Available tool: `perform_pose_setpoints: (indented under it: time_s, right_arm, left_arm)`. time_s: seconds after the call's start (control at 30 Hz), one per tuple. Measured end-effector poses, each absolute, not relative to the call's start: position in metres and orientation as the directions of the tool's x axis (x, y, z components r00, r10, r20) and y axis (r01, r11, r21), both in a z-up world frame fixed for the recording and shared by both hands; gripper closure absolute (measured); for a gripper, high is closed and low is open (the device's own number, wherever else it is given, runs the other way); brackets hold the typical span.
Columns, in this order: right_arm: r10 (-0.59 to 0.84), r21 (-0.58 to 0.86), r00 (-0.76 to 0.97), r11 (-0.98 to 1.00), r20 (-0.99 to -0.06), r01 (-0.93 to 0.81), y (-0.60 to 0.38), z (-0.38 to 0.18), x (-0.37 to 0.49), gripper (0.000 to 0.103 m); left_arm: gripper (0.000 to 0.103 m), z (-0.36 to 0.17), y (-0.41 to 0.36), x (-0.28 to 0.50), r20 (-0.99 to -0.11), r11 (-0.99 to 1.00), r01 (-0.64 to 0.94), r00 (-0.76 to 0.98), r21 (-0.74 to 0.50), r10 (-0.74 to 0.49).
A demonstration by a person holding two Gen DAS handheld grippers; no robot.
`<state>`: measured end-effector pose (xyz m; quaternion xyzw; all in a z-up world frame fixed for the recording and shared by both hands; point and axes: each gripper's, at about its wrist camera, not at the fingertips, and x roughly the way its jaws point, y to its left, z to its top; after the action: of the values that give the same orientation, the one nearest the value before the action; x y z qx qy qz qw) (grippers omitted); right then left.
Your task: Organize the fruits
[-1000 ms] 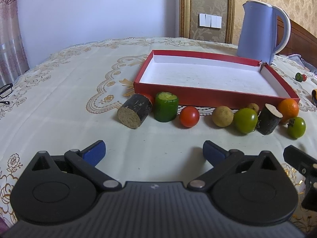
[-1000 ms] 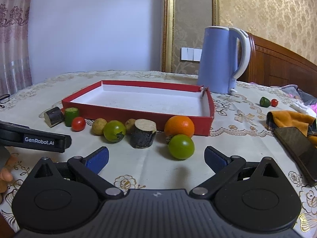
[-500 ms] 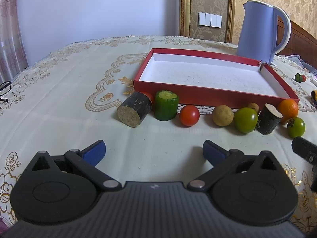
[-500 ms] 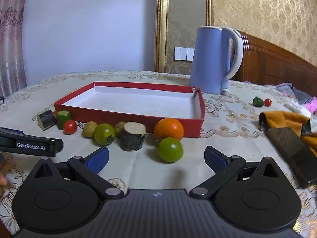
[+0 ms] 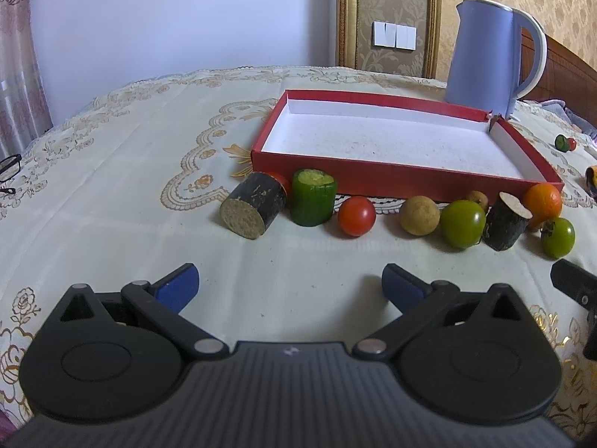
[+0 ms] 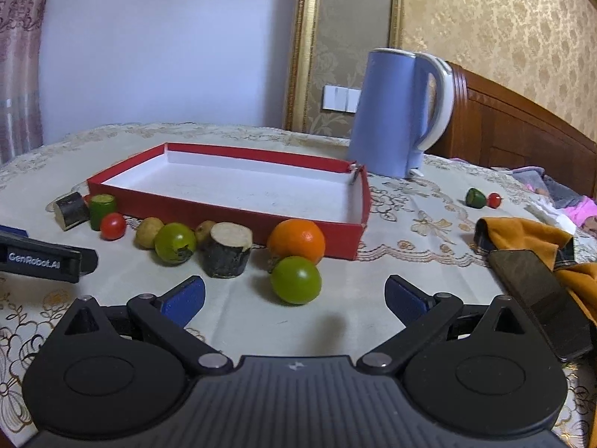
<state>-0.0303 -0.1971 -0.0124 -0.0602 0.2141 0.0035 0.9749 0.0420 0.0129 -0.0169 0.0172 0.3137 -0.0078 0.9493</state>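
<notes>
tray [image 5: 388, 177]: red outside, white inside
tablecloth [image 5: 123, 171]: cream, gold floral and scalloped embroidery
kettle [image 6: 388, 112]: pale blue body, white handle
log piece, left [image 5: 253, 203]: black bark, tan cut face
cucumber chunk [image 5: 312, 201]: dark green skin, yellow-green top
tomato [image 5: 356, 215]: red
round fruit [image 5: 419, 215]: dull yellow-tan
green tomato, middle [image 5: 462, 223]: green, dark stem patch
log piece, right [image 6: 227, 249]: black bark, pale cut top
orange [image 6: 296, 240]: bright orange
green tomato, near [image 6: 296, 280]: green
left tongs [image 5: 289, 283]: black frame, blue pads
right tongs [image 6: 294, 295]: black frame, blue pads
cloth [image 6: 522, 233]: mustard orange
wall [image 6: 503, 37]: gold damask paper
</notes>
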Motion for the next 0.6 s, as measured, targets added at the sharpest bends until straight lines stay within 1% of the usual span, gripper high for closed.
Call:
perform_pose_setpoints:
  time_s: [0.17, 0.33, 0.47, 0.53, 0.6]
  right_arm:
    - [-0.009, -0.129, 0.913, 0.99, -0.408, -0.048, -0.198, -0.012, -0.032, 0.0]
    - [-0.004, -0.092, 0.913, 0.995, -0.408, -0.037, -0.204, -0.013, -0.03, 0.0]
    - [0.0, -0.077, 0.915, 0.996, -0.404, -0.034, -0.206, -0.012, -0.029, 0.0]
    - [0.003, -0.076, 0.915, 0.996, -0.404, -0.036, -0.206, -0.013, -0.029, 0.0]
    - [-0.003, -0.077, 0.914, 0.997, -0.405, -0.031, -0.206, -0.012, -0.028, 0.0]
  left_arm:
    - [0.0, -0.013, 0.021, 0.04, -0.577, 0.995, 0.042, 0.817, 0.089, 0.017]
    - [0.0, -0.007, 0.041, 0.05, -0.57, 0.994, 0.049, 0.822, 0.101, 0.018]
    - [0.0, -0.006, 0.043, 0.06, -0.57, 0.987, 0.06, 0.821, 0.15, 0.037]
    - [0.003, -0.006, 0.042, 0.065, -0.569, 0.984, 0.068, 0.821, 0.165, 0.039]
    - [0.014, -0.006, 0.041, 0.069, -0.573, 0.982, 0.083, 0.819, 0.17, 0.03]
